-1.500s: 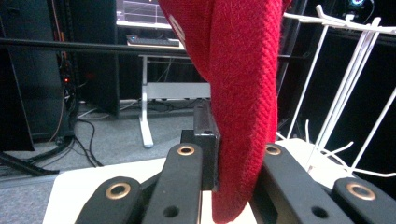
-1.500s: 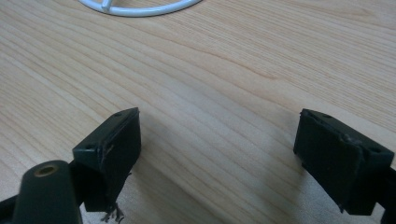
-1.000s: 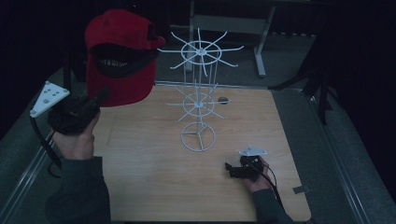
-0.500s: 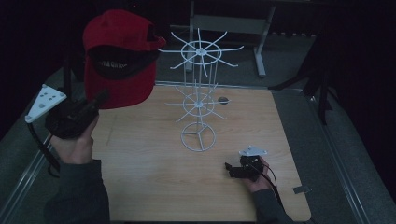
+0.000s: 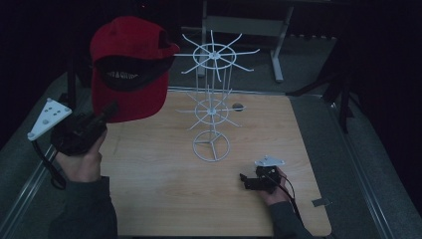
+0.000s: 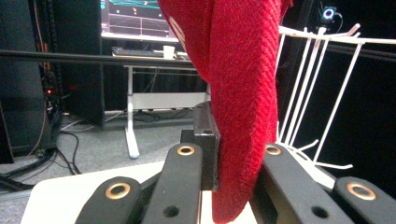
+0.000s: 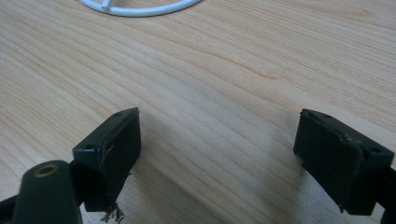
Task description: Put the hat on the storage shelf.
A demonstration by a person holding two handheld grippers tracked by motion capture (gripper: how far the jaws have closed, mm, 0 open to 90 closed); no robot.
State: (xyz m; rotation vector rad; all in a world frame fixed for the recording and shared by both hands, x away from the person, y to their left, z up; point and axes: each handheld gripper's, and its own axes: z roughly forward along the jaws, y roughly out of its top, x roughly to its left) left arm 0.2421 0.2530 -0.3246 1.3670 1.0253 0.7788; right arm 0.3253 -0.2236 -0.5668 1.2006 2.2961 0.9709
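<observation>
Red cap [image 5: 128,69] hangs in the air above the desk's [image 5: 159,199] left edge, its lower rim pinched in the left tool [image 5: 110,108], whose jaws are clenched on the red fabric [image 6: 243,116]. Just right of the cap stands a white wire rack [image 5: 213,107], upright near the desk's middle, its ring base on the wood. Farther right, the right tool [image 5: 242,180] rests low on the desk, released, jaws spread wide over bare wood [image 7: 219,121].
</observation>
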